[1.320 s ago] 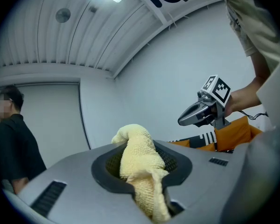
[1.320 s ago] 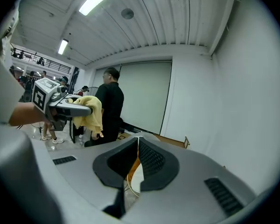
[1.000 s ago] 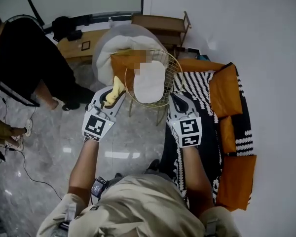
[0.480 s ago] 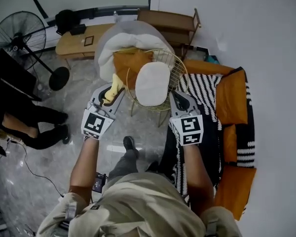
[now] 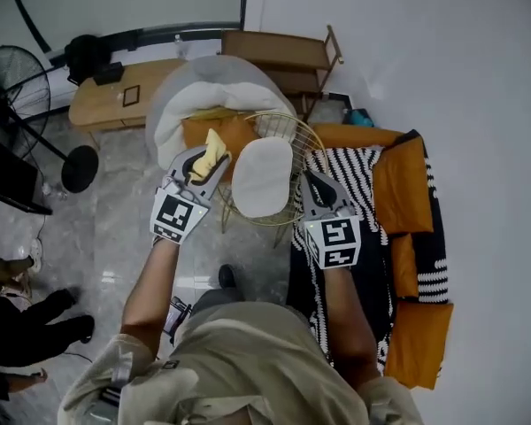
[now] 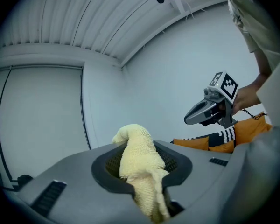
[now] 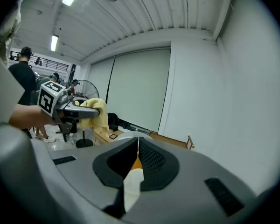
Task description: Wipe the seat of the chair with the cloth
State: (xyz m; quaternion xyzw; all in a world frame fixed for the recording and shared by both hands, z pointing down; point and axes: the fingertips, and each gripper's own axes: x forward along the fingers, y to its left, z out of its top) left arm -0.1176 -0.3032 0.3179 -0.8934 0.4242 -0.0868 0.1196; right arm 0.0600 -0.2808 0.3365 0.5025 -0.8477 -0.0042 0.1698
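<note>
— Where is the cloth?

— The yellow cloth [image 6: 139, 164] is in my left claw [image 5: 211, 156]. The jaws are clenched on its lower part, and a knobbly end sticks up past the tips. In the head view it sits beside the left rim of the chair [image 5: 307, 136], off the seat.

— And what is in the chair?

— It is a gold wire shell, shaped like a basket. The only thing I see in it is a white oval seat pad [image 5: 262, 177], which lies between my two claws.

— The right claw?

— My right claw [image 5: 311, 181] is clenched on nothing. Its own view shows the pads meeting at the tips, with a sliver of white pad and something orange showing through the slit below. It is at the chair's right edge, and I cannot tell whether it touches the wire.

— What is around it?

— Behind the chair a pale beanbag [image 5: 173, 113] holds an orange cushion [image 5: 234, 131]. To the right is an orange sofa [image 5: 422, 330] with a black-and-white striped throw [image 5: 358, 166] over it. Further back a low wooden table [image 5: 93, 109] carries a small dark frame [image 5: 131, 96], and a wooden shelf [image 5: 279, 50] stands by the wall. A fan [image 5: 9, 73] stands at the left, and another person's legs [image 5: 26, 335] show at the lower left on the marble floor [image 5: 115, 237].
</note>
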